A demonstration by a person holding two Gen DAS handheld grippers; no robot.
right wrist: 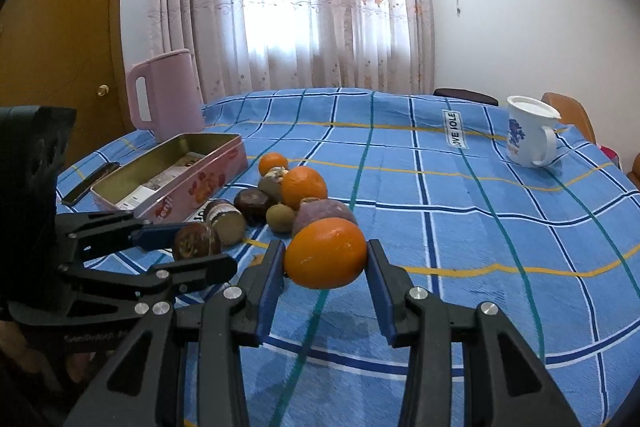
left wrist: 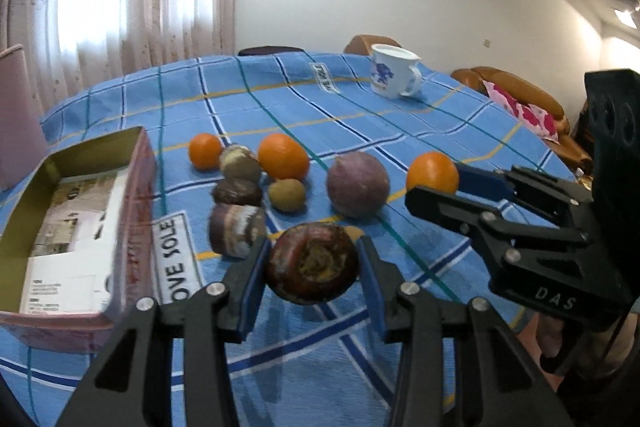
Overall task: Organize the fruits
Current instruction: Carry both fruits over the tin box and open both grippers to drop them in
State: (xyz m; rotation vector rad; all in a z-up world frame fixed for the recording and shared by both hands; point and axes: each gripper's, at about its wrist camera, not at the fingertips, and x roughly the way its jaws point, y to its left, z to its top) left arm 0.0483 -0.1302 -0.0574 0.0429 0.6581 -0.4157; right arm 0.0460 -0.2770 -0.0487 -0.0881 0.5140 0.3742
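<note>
My left gripper is shut on a dark brown mangosteen and holds it just above the blue checked cloth; it also shows in the right wrist view. My right gripper is shut on an orange, which also shows in the left wrist view. On the cloth lie two more oranges, a purple round fruit, a kiwi and several dark brown fruits. An open pink tin stands at the left.
A white mug stands at the far right of the table. A pink jug stands behind the tin. A dark flat object lies left of the tin. A sofa with a pink cushion is beyond the table.
</note>
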